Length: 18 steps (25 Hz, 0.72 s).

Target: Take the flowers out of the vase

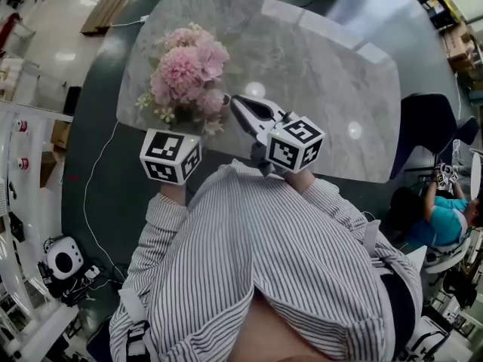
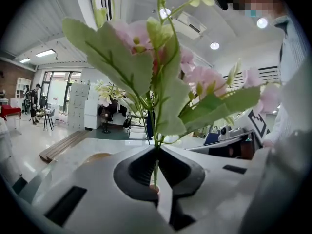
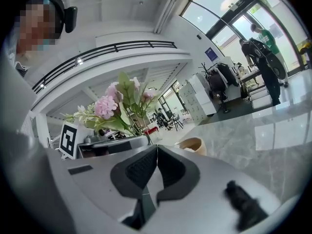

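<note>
Closest to us is our grey-and-white striped shirt point(image 1: 264, 262), with both marker-cubed grippers held out just past it. Our left gripper point(image 2: 156, 150) has its black jaws closed tight on the thin green stems point(image 2: 156, 165) of the bunch of pink artificial flowers with broad green leaves point(image 1: 185, 70). The blooms rise above the jaws and hang over the near left part of the grey marble-patterned tabletop point(image 1: 324, 66). Just beside it, our right gripper point(image 3: 156, 150) has its jaws pressed together with nothing between them, pointing out over the table. Farther out on the tabletop, the small round tan vase point(image 3: 193, 145) stands upright, apart from the bunch. Beyond the table's right edge, a seated person in a teal top point(image 1: 447, 219) is well away from us.
</note>
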Available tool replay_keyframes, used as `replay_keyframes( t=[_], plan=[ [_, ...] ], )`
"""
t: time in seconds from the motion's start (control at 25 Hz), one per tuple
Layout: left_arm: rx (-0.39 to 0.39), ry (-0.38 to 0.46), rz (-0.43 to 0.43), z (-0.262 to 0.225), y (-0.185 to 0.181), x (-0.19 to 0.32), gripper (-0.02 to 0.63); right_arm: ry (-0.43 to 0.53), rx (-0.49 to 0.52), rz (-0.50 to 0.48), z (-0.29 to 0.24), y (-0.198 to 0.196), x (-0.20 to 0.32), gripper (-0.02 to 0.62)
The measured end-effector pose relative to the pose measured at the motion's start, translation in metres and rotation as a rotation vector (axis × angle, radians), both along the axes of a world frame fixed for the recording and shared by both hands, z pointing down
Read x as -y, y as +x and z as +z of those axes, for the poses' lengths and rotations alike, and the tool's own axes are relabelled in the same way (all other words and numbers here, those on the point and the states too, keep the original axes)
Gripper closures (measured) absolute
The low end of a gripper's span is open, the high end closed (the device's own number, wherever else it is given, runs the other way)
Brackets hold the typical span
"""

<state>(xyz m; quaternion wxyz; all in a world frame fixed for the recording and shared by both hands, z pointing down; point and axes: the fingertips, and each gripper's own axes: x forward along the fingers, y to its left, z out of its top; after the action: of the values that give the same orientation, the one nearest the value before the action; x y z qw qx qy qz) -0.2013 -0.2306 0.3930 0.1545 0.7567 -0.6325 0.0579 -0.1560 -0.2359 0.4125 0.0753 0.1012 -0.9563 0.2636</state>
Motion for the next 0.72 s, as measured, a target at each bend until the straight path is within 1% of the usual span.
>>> replay_keyframes(
  t=[0.12,0.32,0.52,0.72],
  plan=[
    [-0.042,0.007,-0.014,-0.002,-0.005,-0.009,0.580,0.003,0.002,-0.007,-0.001,-0.001,-0.005,0.580],
    [-0.139,-0.009,-0.015,0.002,-0.009,-0.022,0.583,0.005,0.002,-0.007,0.000,0.001,-0.007,0.580],
    [-0.187,-0.026,-0.017,0.009,-0.010,-0.032,0.583,0.016,-0.012,-0.021,0.004,0.002,-0.011,0.580],
    [-0.232,-0.035,0.001,0.007,-0.007,-0.038,0.583,0.015,-0.017,-0.031,0.004,0.006,-0.016,0.580]
  ],
)
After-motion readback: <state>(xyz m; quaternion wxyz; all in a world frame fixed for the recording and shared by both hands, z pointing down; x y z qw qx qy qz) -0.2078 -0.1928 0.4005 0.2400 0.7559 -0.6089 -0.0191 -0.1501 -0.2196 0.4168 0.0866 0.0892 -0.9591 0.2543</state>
